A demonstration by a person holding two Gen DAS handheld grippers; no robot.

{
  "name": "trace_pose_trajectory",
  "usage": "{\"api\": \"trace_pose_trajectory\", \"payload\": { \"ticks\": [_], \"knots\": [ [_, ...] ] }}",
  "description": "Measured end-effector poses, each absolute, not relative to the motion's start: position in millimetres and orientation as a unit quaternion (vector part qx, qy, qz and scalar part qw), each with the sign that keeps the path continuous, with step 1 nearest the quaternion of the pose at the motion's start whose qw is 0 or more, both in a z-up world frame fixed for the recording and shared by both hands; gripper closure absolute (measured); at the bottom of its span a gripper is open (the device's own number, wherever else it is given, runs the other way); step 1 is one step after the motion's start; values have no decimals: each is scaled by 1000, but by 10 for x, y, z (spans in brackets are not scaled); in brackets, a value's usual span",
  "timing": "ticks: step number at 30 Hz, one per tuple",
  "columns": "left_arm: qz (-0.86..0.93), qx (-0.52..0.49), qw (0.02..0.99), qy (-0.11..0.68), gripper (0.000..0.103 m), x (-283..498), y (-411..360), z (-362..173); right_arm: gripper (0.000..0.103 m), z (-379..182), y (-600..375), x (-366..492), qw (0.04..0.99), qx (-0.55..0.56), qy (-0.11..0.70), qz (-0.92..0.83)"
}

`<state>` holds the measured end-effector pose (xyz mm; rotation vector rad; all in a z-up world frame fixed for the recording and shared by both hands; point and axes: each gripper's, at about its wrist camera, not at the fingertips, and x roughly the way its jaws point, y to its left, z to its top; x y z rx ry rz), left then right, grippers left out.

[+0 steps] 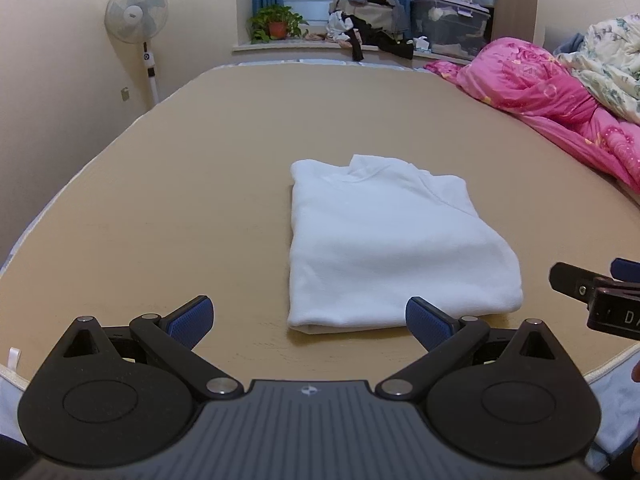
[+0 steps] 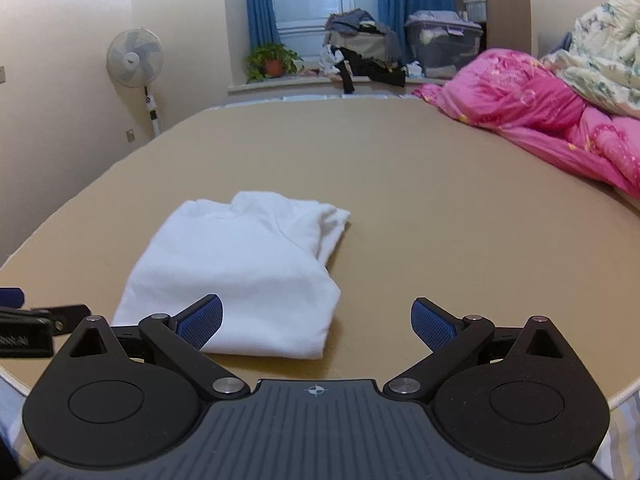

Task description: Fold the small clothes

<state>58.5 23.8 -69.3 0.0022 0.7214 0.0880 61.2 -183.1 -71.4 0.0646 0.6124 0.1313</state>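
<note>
Jaws, left: spread wide on the left gripper (image 1: 310,322), holding nothing, hovering just short of the garment's near edge.
Jaws, right: spread wide on the right gripper (image 2: 316,324), likewise empty; its left blue pad overlaps the garment's near edge in view, and contact cannot be told.
Garment: one white, soft knit top with a raised collar (image 1: 384,240), folded into a compact rectangle, collar end away from the grippers.
Where it lies: flat on the tan, smooth bed surface (image 1: 200,160), near the front edge, between the two grippers and a little toward the left one's right side.
Progress: judged from its shape, sleeves and sides are already tucked in and the body doubled over, so this piece looks finished or nearly so.
Left to do: perhaps a squaring of the right edge, where layers bulge slightly (image 2: 328,232); setting it aside may follow.
Count, grippers: two.
Count, garments on the bed surface: one.
Count, bedding: one pink floral quilt (image 1: 560,92) and one pale floral quilt (image 1: 608,64), heaped well apart on the right.
Count, other: one white standing fan (image 1: 136,12), one potted green plant (image 1: 278,22), one pile of dark clothes (image 1: 368,8) on the window sill.
</note>
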Motion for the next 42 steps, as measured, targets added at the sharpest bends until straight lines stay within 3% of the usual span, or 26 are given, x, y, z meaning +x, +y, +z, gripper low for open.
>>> {"api": "trace_pose_trajectory", "payload": {
  "ticks": [42],
  "knots": [
    [40, -5, 934, 354, 1, 512, 211, -735, 1, -661, -1752, 576, 944, 28, 327, 42]
  ]
}}
